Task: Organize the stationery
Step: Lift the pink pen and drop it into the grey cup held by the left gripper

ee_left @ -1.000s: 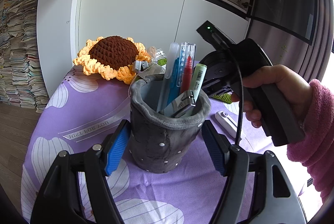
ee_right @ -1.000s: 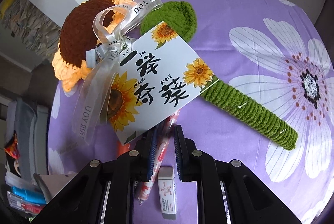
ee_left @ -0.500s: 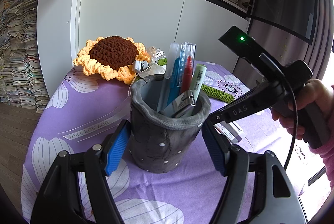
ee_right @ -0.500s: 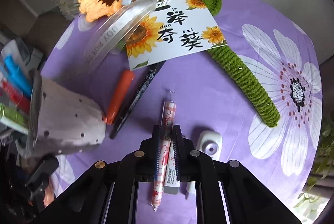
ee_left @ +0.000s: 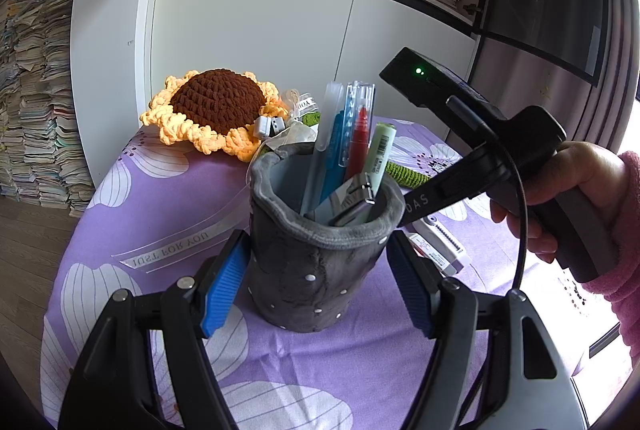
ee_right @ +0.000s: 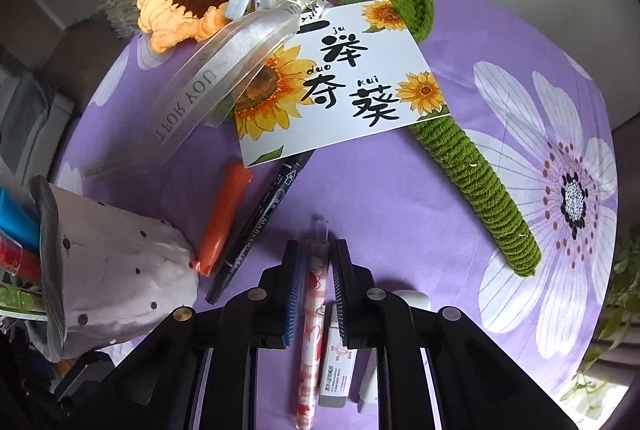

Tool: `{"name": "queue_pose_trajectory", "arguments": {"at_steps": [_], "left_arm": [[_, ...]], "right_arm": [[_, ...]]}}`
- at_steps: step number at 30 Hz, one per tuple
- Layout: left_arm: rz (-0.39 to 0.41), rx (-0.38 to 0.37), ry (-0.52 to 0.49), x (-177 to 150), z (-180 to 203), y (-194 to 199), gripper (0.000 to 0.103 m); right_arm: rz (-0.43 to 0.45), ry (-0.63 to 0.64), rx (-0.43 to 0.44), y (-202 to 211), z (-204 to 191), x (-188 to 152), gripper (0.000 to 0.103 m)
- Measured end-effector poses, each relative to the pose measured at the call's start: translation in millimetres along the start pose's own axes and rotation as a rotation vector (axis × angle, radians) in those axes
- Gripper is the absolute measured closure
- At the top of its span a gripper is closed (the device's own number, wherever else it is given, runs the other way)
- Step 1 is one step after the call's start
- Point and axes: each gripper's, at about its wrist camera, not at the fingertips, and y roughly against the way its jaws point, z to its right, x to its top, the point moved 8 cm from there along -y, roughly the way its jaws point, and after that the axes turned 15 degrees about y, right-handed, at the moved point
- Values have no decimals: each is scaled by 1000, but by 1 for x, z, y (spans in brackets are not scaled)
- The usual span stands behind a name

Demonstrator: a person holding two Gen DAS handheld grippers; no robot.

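On the left, the left gripper (ee_left: pixel 316 286) stands with its fingers (ee_left: pixel 224 282) spread wide on either side of the grey felt pen holder (ee_left: pixel 316 270), which sits upright on the purple flowered tabletop (ee_left: pixel 160 230). The blue pads lie just beside the holder's walls; whether they press it cannot be told. Inside the holder stand a blue pen (ee_left: pixel 334 153), a red pen (ee_left: pixel 358 145), a pale green highlighter (ee_left: pixel 380 157) and a metal clip (ee_left: pixel 352 205). Behind the holder lies a crocheted sunflower (ee_left: pixel 216 109) with a ribbon (ee_left: pixel 172 250) trailing forward.

Further right, in the right wrist view, the same holder (ee_right: pixel 120 278) shows at the left edge. Beside its base lie an orange pen (ee_right: pixel 224 218) and a black marker (ee_right: pixel 260 222), side by side, their upper ends under a white sunflower card (ee_right: pixel 340 81). The sunflower's green stem (ee_right: pixel 476 197) runs off to the right.

In the middle, the right gripper (ee_right: pixel 316 254) has its fingers (ee_right: pixel 294 270) drawn close around a pink patterned pen (ee_right: pixel 314 310), which runs lengthwise between them, its clear tip poking out past the fingertips. The pads look to be touching the pen on both sides, and it appears lifted off the cloth. Just right of it, below the fingers, a white eraser (ee_right: pixel 336 374) rests on the tabletop.
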Motion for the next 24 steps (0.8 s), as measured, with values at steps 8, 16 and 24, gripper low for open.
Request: {"name": "queue_pose_trajectory", "arguments": {"at_steps": [8, 16, 24], "left_arm": [[0, 0, 1, 0, 0, 0, 32], [0, 0, 0, 0, 0, 0, 32], [0, 0, 1, 0, 0, 0, 33]], "right_arm": [[100, -21, 3, 34, -9, 7, 89], [350, -25, -22, 129, -22, -9, 89], [611, 56, -54, 231, -57, -2, 89]]}}
